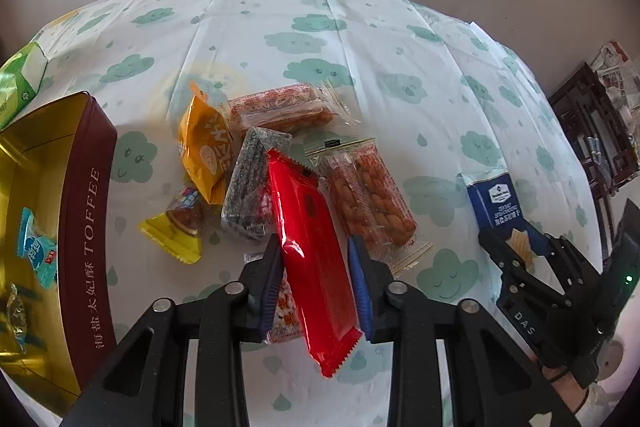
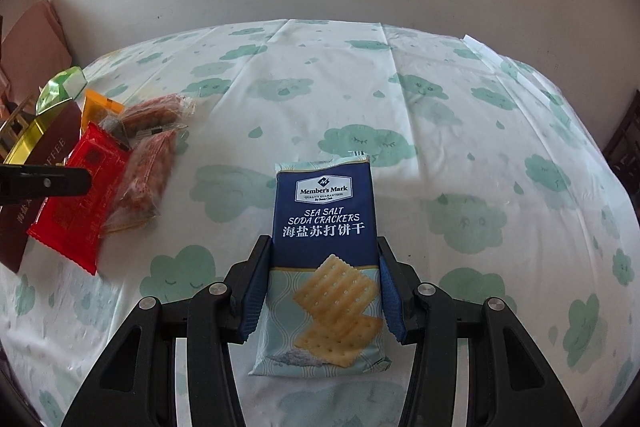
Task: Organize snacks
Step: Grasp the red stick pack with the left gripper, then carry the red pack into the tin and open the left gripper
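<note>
My left gripper point(image 1: 316, 247) is shut on a long red snack pack point(image 1: 310, 247) and holds it above a pile of snacks: an orange pack point(image 1: 206, 147), a grey speckled bar point(image 1: 250, 183), two clear packs of orange-brown snacks point(image 1: 370, 199) and a yellow-wrapped candy point(image 1: 178, 227). My right gripper point(image 2: 325, 259) is shut on a blue Member's Mark soda cracker pack point(image 2: 326, 247), which also shows in the left wrist view point(image 1: 498, 203). The red pack also shows at the left of the right wrist view point(image 2: 80, 195).
A maroon toffee tin point(image 1: 86, 227) with a gold inside stands open at the left and holds a teal candy point(image 1: 38, 251). A green box point(image 1: 20, 83) lies behind it. The table has a cloud-print cloth point(image 2: 460, 155). A wall and a window are behind.
</note>
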Tool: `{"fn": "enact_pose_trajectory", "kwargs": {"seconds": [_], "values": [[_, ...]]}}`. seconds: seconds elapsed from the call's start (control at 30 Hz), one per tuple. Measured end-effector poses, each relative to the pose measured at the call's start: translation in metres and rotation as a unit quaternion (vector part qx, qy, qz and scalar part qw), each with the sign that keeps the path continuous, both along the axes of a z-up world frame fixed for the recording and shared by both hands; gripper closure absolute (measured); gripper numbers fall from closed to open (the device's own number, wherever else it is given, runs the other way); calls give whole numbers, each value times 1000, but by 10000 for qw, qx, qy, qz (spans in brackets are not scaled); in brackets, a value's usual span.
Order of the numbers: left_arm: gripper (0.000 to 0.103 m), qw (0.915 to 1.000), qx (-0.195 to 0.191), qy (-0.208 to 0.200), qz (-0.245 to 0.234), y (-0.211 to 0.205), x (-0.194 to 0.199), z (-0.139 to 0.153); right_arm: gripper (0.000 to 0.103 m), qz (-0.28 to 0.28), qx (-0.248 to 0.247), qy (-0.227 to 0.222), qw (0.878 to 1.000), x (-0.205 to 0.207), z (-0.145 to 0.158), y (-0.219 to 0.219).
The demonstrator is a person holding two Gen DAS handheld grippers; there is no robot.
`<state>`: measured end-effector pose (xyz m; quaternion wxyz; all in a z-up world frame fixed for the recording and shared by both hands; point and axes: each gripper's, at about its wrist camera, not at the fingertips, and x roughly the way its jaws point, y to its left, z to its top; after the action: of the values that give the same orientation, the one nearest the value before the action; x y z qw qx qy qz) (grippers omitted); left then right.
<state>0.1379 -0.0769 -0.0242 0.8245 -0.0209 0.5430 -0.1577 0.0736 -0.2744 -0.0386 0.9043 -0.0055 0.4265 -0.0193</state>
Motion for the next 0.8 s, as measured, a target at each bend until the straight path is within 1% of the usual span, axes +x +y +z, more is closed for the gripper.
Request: {"fn": "enact_pose_trajectory", "kwargs": {"seconds": [0.07,0.13,0.37,0.53,0.8], "values": [[83,10000,27,-24,14,-2,1,-1,53,6,-32,-10,10000,0,-1,1],[87,10000,83,-27,43,-4,4,-3,53,5,-25,-11,10000,0,-1,1],[89,9997,242,-65,-20,-11,7,-3,52,15,-86,-1,10000,0,-1,2],[93,9999,101,34,-22,-7,3,-2,52,16,-100,2,9999,1,-1,2],[93,9998,92,-27,-145,-3,-10,4,52,20,-110,5,9999,1,-1,3]]}}
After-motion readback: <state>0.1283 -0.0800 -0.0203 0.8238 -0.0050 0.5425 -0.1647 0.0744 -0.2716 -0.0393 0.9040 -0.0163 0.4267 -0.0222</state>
